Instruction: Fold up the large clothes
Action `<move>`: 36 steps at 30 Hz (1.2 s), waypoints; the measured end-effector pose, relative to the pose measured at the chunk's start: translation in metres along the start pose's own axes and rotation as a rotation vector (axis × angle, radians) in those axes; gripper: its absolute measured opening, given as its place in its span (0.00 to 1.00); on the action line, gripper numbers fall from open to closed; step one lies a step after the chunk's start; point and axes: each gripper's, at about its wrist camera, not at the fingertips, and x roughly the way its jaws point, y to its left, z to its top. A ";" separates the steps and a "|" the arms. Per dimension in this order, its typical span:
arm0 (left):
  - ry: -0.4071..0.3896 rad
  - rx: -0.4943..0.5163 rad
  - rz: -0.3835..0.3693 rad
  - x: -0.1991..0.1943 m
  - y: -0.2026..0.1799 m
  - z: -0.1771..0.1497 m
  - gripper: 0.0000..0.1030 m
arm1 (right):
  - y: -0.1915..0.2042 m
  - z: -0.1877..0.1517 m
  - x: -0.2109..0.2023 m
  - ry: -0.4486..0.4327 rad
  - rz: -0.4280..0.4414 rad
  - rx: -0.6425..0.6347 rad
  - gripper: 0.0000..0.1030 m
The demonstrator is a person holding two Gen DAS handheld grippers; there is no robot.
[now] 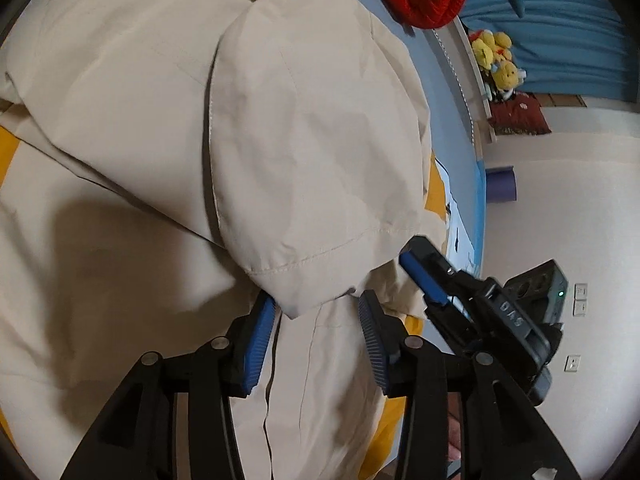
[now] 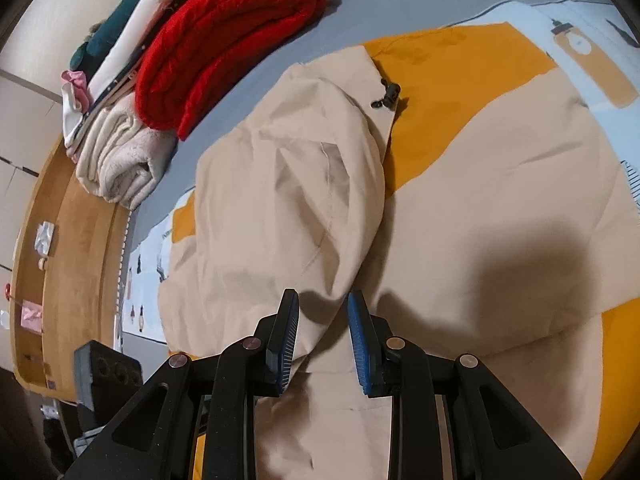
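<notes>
A large beige jacket (image 1: pixel 304 132) lies spread on a bed, one sleeve folded over its body. My left gripper (image 1: pixel 318 310) is open, its blue pads either side of the sleeve's stitched cuff (image 1: pixel 304 280). My right gripper (image 2: pixel 323 312) is open too, straddling a fold of the same beige jacket (image 2: pixel 288 208) without pinching it. It also shows in the left wrist view (image 1: pixel 424 276), at the jacket's right edge. A black cord toggle (image 2: pixel 390 96) sits near the jacket's far end.
A yellow, blue and white printed bedsheet (image 2: pixel 472 68) lies under the jacket. A stack of folded clothes topped by a red knit (image 2: pixel 228 40) sits at the bed's far side, beside a wooden bed frame (image 2: pixel 76 232). Yellow plush toys (image 1: pixel 496 60) lie beyond the bed.
</notes>
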 end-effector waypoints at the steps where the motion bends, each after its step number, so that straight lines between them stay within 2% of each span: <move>1: -0.006 -0.015 -0.002 0.000 0.003 0.002 0.38 | -0.001 0.000 0.002 0.007 -0.001 -0.001 0.26; 4: -0.038 -0.054 0.025 -0.004 0.013 0.006 0.38 | -0.002 0.002 0.007 0.013 0.002 0.000 0.23; 5: -0.048 -0.060 0.036 -0.005 0.016 0.008 0.38 | -0.001 0.003 0.007 0.005 0.012 -0.004 0.14; 8: -0.066 -0.081 0.048 -0.003 0.021 0.010 0.36 | 0.005 0.003 0.004 -0.012 0.019 -0.035 0.05; 9: -0.062 -0.079 0.041 -0.001 0.021 0.010 0.31 | 0.007 0.002 0.003 -0.020 0.017 -0.045 0.04; 11: -0.061 -0.065 0.041 0.001 0.019 0.008 0.06 | 0.009 0.003 0.000 -0.029 0.025 -0.052 0.02; 15: -0.048 -0.010 -0.024 0.003 0.003 0.004 0.05 | 0.011 0.005 -0.020 -0.107 -0.008 -0.028 0.02; 16: -0.040 0.014 -0.017 0.005 -0.003 0.002 0.05 | 0.012 0.005 -0.027 -0.133 -0.026 -0.025 0.02; 18: -0.040 0.054 0.067 0.010 -0.008 -0.001 0.05 | 0.017 0.007 -0.037 -0.160 -0.085 -0.046 0.02; 19: -0.039 0.065 0.142 0.014 -0.006 -0.002 0.05 | 0.016 0.006 -0.036 -0.138 -0.119 -0.045 0.02; 22: -0.072 0.087 0.323 0.014 -0.002 0.001 0.02 | 0.004 0.002 -0.013 -0.021 -0.187 -0.014 0.03; 24: -0.097 0.096 0.324 0.006 -0.007 0.003 0.02 | -0.002 0.000 -0.008 -0.016 -0.280 -0.001 0.05; 27: -0.169 0.204 0.340 -0.008 -0.031 0.000 0.05 | 0.006 0.004 -0.024 -0.119 -0.317 -0.035 0.06; 29: -0.199 0.253 0.336 -0.012 -0.042 -0.002 0.06 | 0.019 0.005 -0.033 -0.184 -0.286 -0.095 0.09; 31: -0.215 0.271 0.325 -0.014 -0.047 -0.004 0.06 | 0.032 0.003 -0.032 -0.195 -0.217 -0.161 0.17; 33: -0.220 0.271 0.322 -0.016 -0.046 -0.003 0.06 | 0.040 -0.001 -0.018 -0.129 -0.147 -0.210 0.30; 34: -0.222 0.265 0.319 -0.017 -0.044 -0.003 0.06 | 0.041 -0.004 -0.009 -0.086 -0.129 -0.213 0.31; 35: -0.224 0.257 0.315 -0.020 -0.042 -0.002 0.06 | 0.038 -0.008 0.002 -0.029 -0.141 -0.207 0.31; 36: -0.227 0.253 0.315 -0.022 -0.042 0.000 0.06 | 0.034 -0.014 0.016 0.035 -0.194 -0.202 0.31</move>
